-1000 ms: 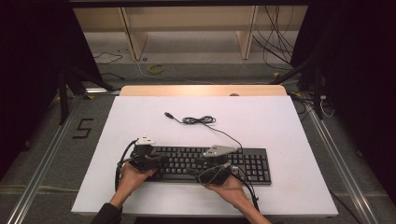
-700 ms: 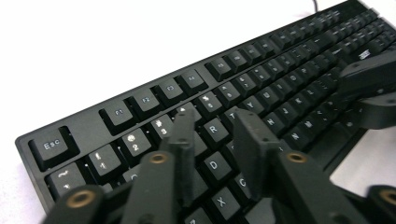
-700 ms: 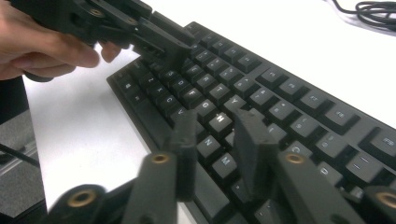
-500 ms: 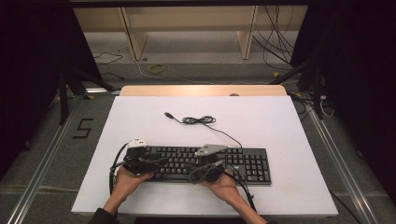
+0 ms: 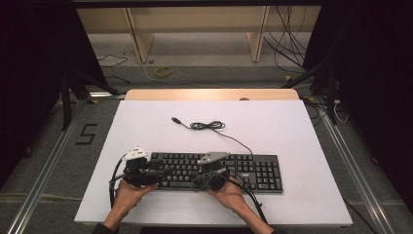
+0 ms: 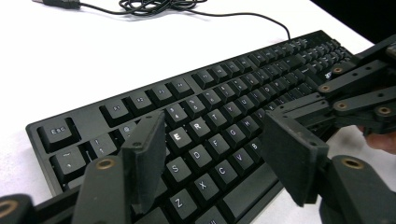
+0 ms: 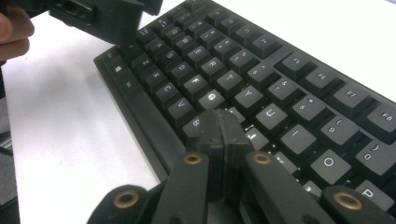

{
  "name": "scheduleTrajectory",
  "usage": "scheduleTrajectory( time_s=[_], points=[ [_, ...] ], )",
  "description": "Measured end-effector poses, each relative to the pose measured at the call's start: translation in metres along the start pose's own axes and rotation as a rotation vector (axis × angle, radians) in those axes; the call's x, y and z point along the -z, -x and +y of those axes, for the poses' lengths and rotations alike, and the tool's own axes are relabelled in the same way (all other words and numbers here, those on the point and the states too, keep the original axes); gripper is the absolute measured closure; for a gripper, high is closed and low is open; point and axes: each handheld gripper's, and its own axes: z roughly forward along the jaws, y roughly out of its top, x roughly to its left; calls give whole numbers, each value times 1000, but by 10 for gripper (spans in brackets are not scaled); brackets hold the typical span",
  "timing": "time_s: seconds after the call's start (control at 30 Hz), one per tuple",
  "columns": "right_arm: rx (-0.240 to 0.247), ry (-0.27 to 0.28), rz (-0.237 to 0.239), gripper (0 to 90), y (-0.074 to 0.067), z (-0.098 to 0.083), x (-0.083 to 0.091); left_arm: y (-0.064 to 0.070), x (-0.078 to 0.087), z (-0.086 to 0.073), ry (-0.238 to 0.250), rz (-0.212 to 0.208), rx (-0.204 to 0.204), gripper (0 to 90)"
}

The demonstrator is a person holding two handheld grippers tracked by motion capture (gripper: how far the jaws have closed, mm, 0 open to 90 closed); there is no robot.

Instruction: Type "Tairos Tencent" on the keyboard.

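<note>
on the white tabletop (image 5: pixel 292 126), the right gripper (image 7: pixel 220 126), jaws just closed and empty, pokes the black plastic keyboard's (image 5: pixel 253 170) middle keys. the left gripper (image 6: pixel 215 154), jaws just opened and empty, hovers above. typing looks underway, its end unclear.

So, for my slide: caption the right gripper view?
Shut right claw poised over black keyboard keys.
</note>
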Motion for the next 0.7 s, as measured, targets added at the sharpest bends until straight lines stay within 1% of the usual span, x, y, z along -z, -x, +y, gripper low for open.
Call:
scheduleTrajectory(
  time_s=[0.1,0.23,0.37,0.63,0.7],
  points=[
    [3,-4,3,900,0,0,-1,1,1,-2,8,-6,1,371],
    [2,-7,5,900,-1,-1,-2,4,3,-4,16,-11,-13,360],
    [3,-15,4,900,-1,-2,-4,5,4,-5,23,-14,-15,356],
    [1,-14,6,900,-1,-2,-5,4,6,-8,32,-15,-12,350],
    [2,-23,0,900,-2,-3,-6,3,6,-8,31,-15,-12,350]
  ],
)
